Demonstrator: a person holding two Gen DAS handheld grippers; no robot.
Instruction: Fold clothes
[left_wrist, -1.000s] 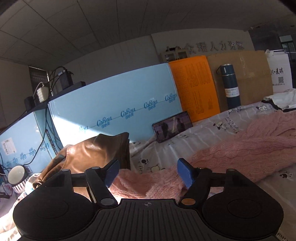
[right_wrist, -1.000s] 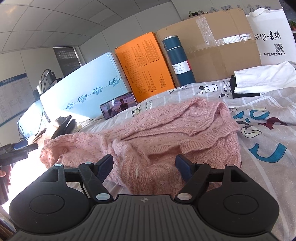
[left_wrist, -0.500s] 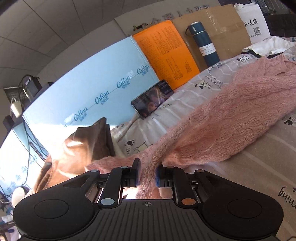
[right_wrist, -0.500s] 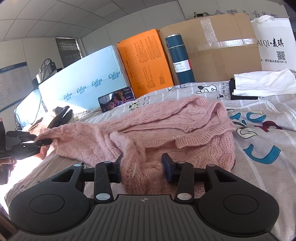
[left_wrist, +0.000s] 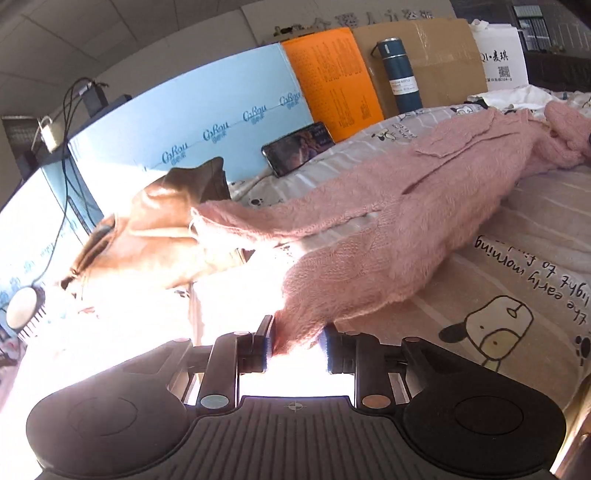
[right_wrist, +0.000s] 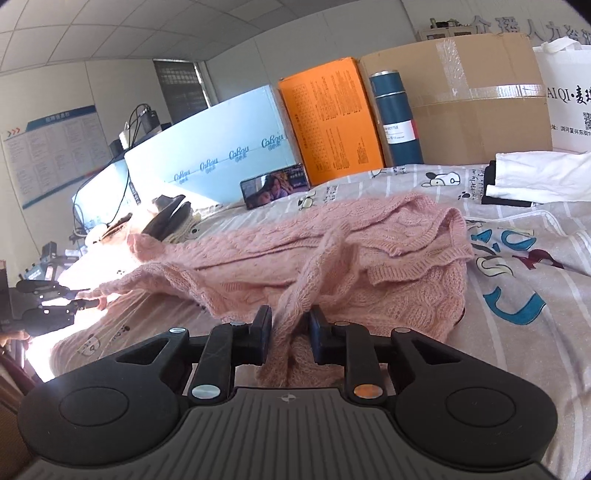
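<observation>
A pink knitted sweater (left_wrist: 406, 221) lies stretched across the printed bedsheet (left_wrist: 498, 314). My left gripper (left_wrist: 297, 341) pinches the end of one sleeve near the sunlit bed edge. Its jaws are opening a little, with the fabric still pressed between the pads. In the right wrist view the sweater (right_wrist: 332, 258) bunches in the middle of the bed. My right gripper (right_wrist: 290, 326) grips a raised fold of it, jaws easing open around the knit. The left gripper (right_wrist: 86, 301) also shows at far left, holding the sleeve tip.
A brown leather bag (left_wrist: 159, 229) sits by the bed's left end. A phone (left_wrist: 297, 147) leans on a light blue panel (left_wrist: 207, 122). An orange box (right_wrist: 332, 122), blue flask (right_wrist: 397, 118) and cardboard box (right_wrist: 476, 96) line the back. Folded white clothes (right_wrist: 535, 177) lie at right.
Both grippers went from wide open to closed on the sweater. The left one drew the sleeve out toward the bed edge, stretching the garment; the right one gathered a fold.
</observation>
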